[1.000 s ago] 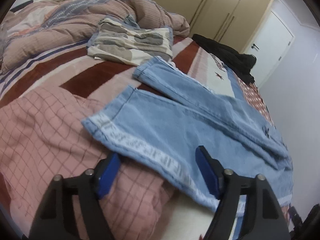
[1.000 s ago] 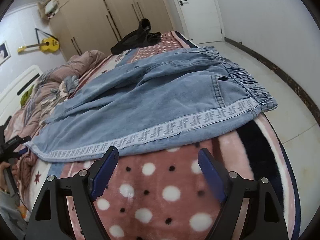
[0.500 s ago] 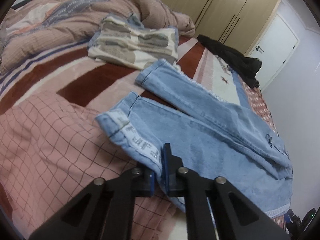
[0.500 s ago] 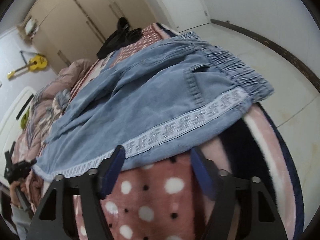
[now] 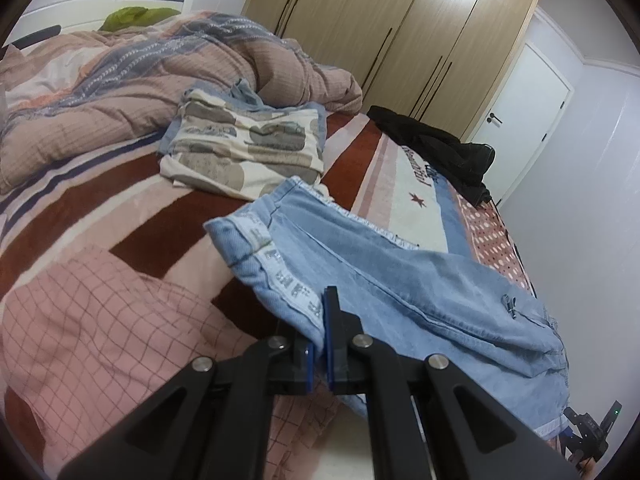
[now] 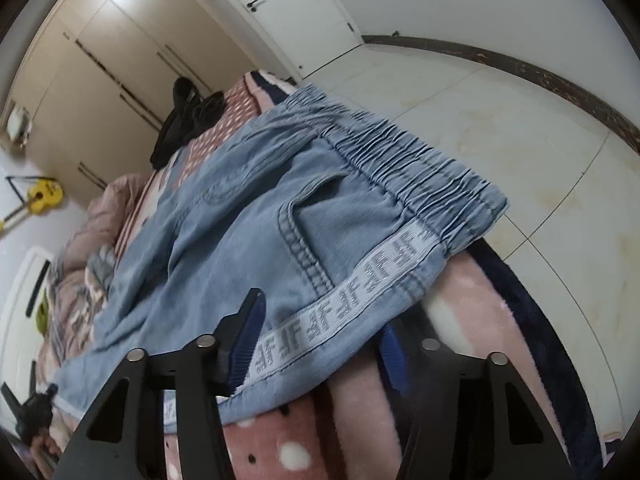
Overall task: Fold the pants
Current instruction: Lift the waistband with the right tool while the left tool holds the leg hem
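Note:
Light blue denim pants (image 5: 400, 280) with a white lettered side stripe lie spread on the bed. My left gripper (image 5: 318, 344) is shut on the striped edge of the near leg, close to the hem, and holds that edge raised and bunched. In the right wrist view the pants (image 6: 280, 200) show their elastic waistband (image 6: 408, 160) at the bed's corner. My right gripper (image 6: 320, 340) straddles the striped edge below the waistband. One finger (image 6: 248, 328) is above the cloth and the other sits under it. Its jaws are closing, still apart from the fabric.
A folded patterned garment (image 5: 244, 148) lies beyond the leg hems, in front of a rumpled duvet (image 5: 140, 80). A black garment (image 5: 436, 148) lies at the bed's far side by the wardrobe (image 5: 380, 32). Tiled floor (image 6: 500, 120) drops off beside the waistband.
My left gripper shut on the leg's striped edge and lifted it, bunching the hem. My right gripper rolled, slid onto the striped edge near the waist, and its jaws narrowed.

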`<action>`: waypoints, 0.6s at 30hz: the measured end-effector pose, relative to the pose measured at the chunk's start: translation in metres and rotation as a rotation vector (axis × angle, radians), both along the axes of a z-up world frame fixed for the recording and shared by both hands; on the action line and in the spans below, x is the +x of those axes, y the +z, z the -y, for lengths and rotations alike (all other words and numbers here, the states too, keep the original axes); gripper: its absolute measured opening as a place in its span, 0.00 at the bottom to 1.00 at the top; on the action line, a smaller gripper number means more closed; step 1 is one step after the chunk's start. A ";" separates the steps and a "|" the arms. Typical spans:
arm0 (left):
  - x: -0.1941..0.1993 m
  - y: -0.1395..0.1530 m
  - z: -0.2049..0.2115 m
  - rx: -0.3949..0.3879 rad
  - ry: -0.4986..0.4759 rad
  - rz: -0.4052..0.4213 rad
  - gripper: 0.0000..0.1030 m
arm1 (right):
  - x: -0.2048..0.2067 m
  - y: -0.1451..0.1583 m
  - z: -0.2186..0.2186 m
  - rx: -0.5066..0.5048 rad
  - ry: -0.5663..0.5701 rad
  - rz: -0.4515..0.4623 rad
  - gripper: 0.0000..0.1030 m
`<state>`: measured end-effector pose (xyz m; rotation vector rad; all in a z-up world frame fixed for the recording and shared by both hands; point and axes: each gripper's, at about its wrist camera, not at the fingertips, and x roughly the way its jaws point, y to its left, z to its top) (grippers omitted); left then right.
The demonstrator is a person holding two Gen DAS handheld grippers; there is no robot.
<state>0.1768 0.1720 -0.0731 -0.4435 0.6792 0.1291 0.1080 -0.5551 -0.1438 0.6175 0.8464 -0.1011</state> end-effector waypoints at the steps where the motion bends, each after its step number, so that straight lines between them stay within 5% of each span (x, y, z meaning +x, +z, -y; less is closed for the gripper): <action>1: 0.001 0.002 0.000 0.003 -0.002 0.002 0.02 | 0.000 0.000 0.001 -0.001 -0.003 0.000 0.41; 3: 0.001 0.004 0.000 0.009 -0.006 0.006 0.02 | -0.001 0.002 0.002 -0.017 -0.019 -0.001 0.18; 6: 0.001 0.007 0.002 0.014 -0.007 0.013 0.02 | -0.005 0.005 0.006 -0.036 -0.046 -0.006 0.07; 18: -0.016 0.024 0.004 0.058 0.003 0.046 0.02 | -0.030 0.073 -0.015 -0.142 0.049 0.141 0.03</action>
